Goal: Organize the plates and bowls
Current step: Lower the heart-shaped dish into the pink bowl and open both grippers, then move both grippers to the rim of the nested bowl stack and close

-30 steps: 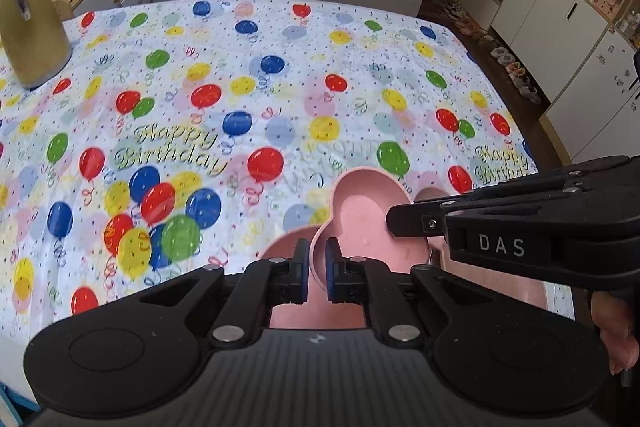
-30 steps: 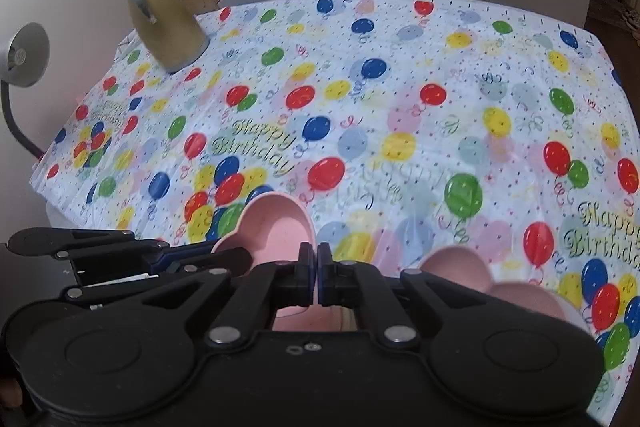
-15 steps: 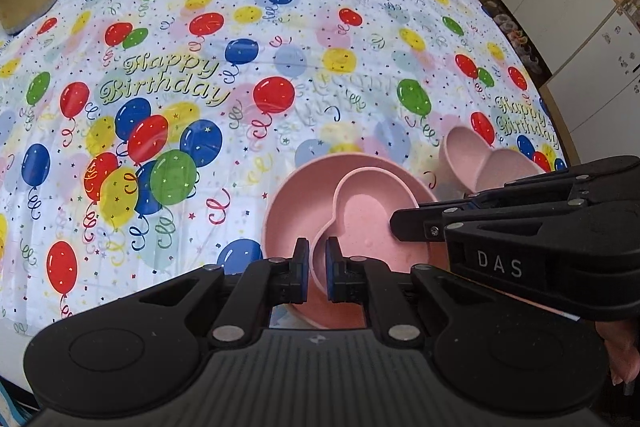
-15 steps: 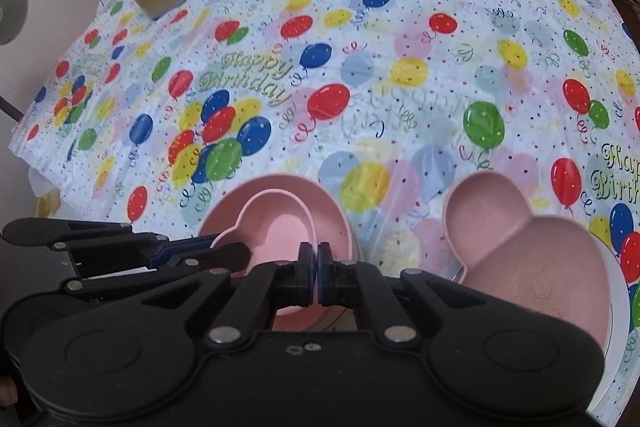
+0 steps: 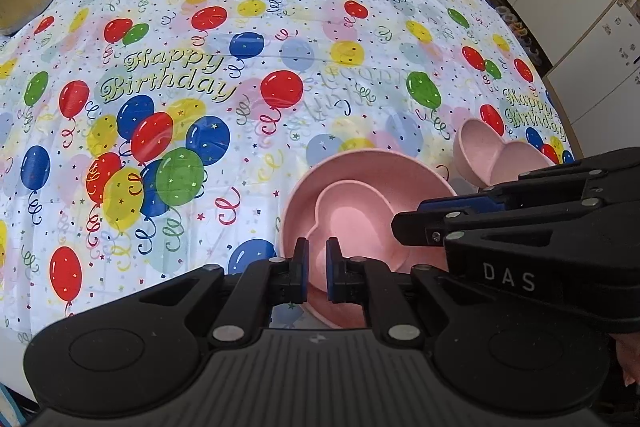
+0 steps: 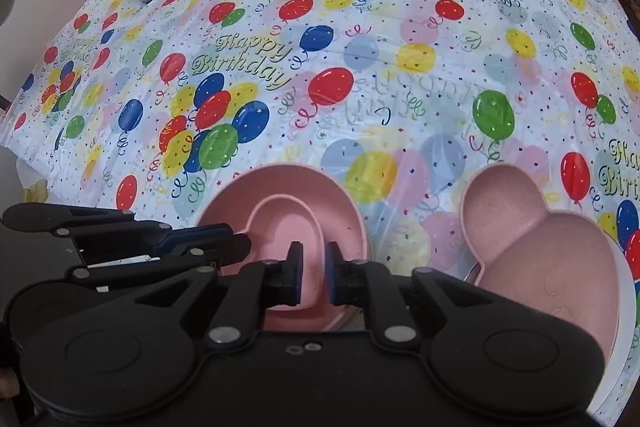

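My left claw (image 5: 317, 269) pinches the heart bowl's (image 5: 352, 215) rim inside the round bowl (image 5: 304, 187); my right claw (image 6: 313, 275) gapes. Tugging away could drag both bowls off the table (image 5: 320, 75).

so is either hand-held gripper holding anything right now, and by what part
Left hand-held gripper pinches the heart-shaped bowl by its near rim; right hand-held gripper is open, holding nothing.
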Available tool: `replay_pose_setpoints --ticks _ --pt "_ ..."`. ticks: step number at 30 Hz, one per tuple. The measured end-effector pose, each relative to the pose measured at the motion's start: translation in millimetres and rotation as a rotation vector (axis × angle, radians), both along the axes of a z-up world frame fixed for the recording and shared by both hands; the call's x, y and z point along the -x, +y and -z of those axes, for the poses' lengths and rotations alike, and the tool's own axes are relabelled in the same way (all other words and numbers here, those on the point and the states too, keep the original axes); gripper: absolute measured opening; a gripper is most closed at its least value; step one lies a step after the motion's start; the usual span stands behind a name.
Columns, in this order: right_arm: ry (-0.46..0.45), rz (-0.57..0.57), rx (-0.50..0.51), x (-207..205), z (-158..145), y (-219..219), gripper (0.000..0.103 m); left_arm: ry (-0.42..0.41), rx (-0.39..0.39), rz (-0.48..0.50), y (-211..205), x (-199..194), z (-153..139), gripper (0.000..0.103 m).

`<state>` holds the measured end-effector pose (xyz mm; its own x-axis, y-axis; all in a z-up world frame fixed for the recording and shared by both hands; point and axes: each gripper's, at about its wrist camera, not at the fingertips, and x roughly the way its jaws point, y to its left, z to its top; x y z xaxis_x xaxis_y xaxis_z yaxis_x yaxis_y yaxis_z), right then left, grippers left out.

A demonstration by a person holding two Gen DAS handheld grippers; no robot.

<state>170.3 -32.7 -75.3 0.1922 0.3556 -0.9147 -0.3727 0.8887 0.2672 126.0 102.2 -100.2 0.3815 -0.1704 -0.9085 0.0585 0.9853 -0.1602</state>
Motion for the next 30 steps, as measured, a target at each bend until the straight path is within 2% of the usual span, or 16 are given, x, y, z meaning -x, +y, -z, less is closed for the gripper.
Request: replay_pose_setpoints --ticks 12,21,23,25,28,30 --pt "-0.069 -0.018 -0.031 11.5 -22.0 -13.9 0.031 -0.078 -0.029 -0.029 -8.1 19.6 -22.3 0.009" --pt "-0.129 -0.031 -0.059 27.2 -40.5 -37.1 0.044 -0.135 -0.047 -0.083 -18.8 43.3 -43.9 0.038" --pt "-0.142 -0.029 -0.068 30.7 -44.9 -43.2 0.047 -0.151 -0.059 -0.107 -20.2 48.8 -48.0 0.054" --pt "-0.151 -0.029 -0.079 33.7 -49.1 -49.2 0.049 -0.164 -0.054 -0.125 -19.8 54.0 -51.6 0.062" --pt "-0.17 -0.03 -0.093 38.0 -56.0 -57.6 0.058 -0.179 -0.039 -0.148 -20.2 61.1 -55.7 0.069" --pt "-0.186 -0.028 -0.104 41.7 -60.7 -62.6 0.07 -0.186 -0.032 -0.164 -20.5 64.2 -56.9 0.072"
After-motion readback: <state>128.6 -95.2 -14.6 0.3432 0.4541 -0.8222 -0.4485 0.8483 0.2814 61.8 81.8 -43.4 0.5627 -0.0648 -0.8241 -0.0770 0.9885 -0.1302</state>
